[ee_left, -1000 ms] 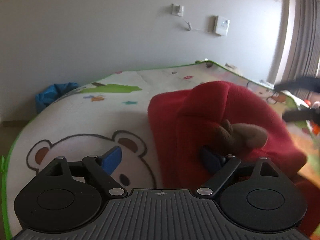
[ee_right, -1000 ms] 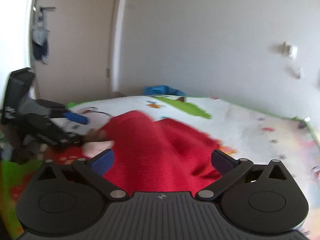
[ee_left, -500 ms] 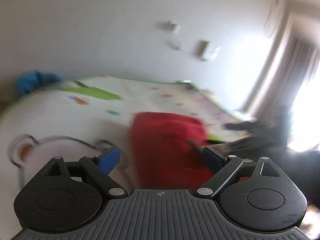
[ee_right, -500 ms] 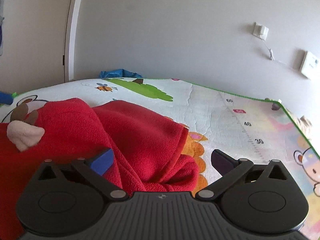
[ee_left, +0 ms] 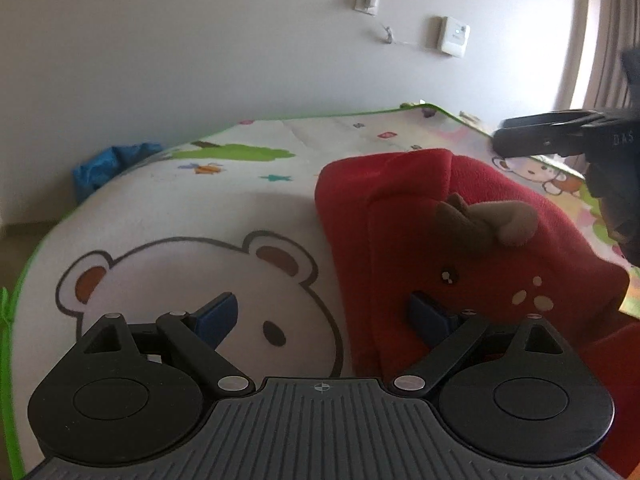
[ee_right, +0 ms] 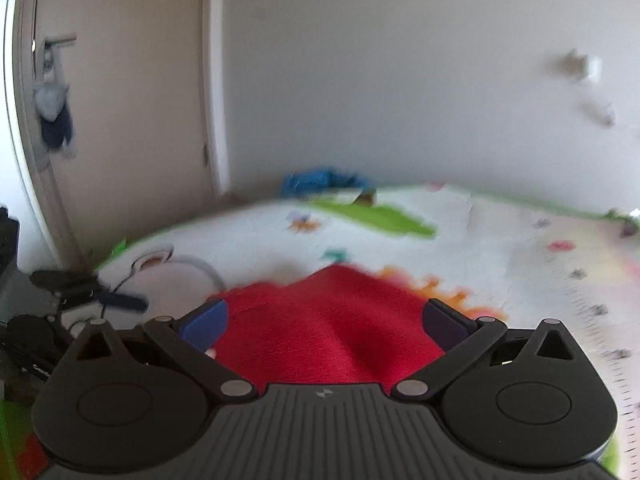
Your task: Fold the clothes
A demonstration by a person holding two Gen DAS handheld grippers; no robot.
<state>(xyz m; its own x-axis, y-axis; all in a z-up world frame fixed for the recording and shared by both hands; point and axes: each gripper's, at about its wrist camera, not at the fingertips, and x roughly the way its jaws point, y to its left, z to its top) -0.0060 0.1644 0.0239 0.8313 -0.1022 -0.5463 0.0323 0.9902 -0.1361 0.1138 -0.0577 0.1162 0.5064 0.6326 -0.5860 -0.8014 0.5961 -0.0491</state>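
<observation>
Left wrist — red garment [ee_left: 460, 240] right of gripper [ee_left: 324, 316]

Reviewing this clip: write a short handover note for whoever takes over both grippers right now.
Left gripper: open, holding nothing, low over the play mat at the left edge of the red fleece garment.
Right gripper: open, holding nothing, over the same garment; that view is blurred.
Garment: bunched on the mat, reindeer face and brown antler facing up.
Done: no neat fold visible.
Left: spread it flat, then fold.
</observation>
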